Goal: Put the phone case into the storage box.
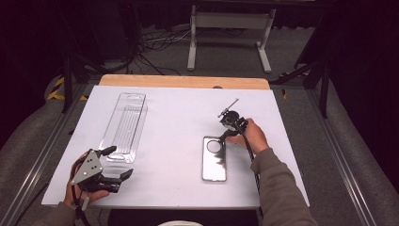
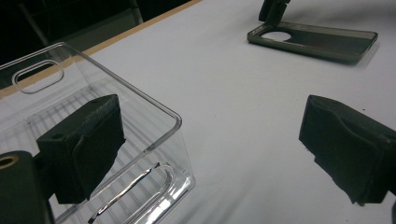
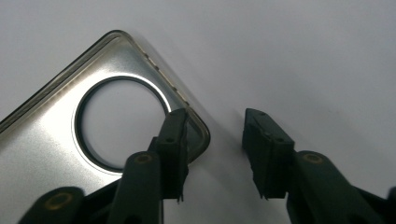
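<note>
A dark translucent phone case (image 1: 214, 160) with a round camera hole lies flat on the white table (image 1: 179, 117), right of centre. My right gripper (image 1: 226, 134) is open at the case's far right corner. In the right gripper view the gripper (image 3: 217, 140) has one jaw over the corner of the case (image 3: 60, 140) and the other over bare table. A clear plastic tray (image 1: 126, 123) lies lengthwise at the left. My left gripper (image 1: 117, 163) is open at the tray's near end. In the left gripper view the gripper (image 2: 210, 140) has one jaw at the tray (image 2: 154, 140) corner and the other over the table.
The left gripper view also shows the phone case (image 2: 322, 42) and the right gripper (image 2: 273, 9) farther off. A wooden strip (image 1: 183, 81) edges the table's far side. Beyond it are cables and a white stand (image 1: 230, 33) on the floor.
</note>
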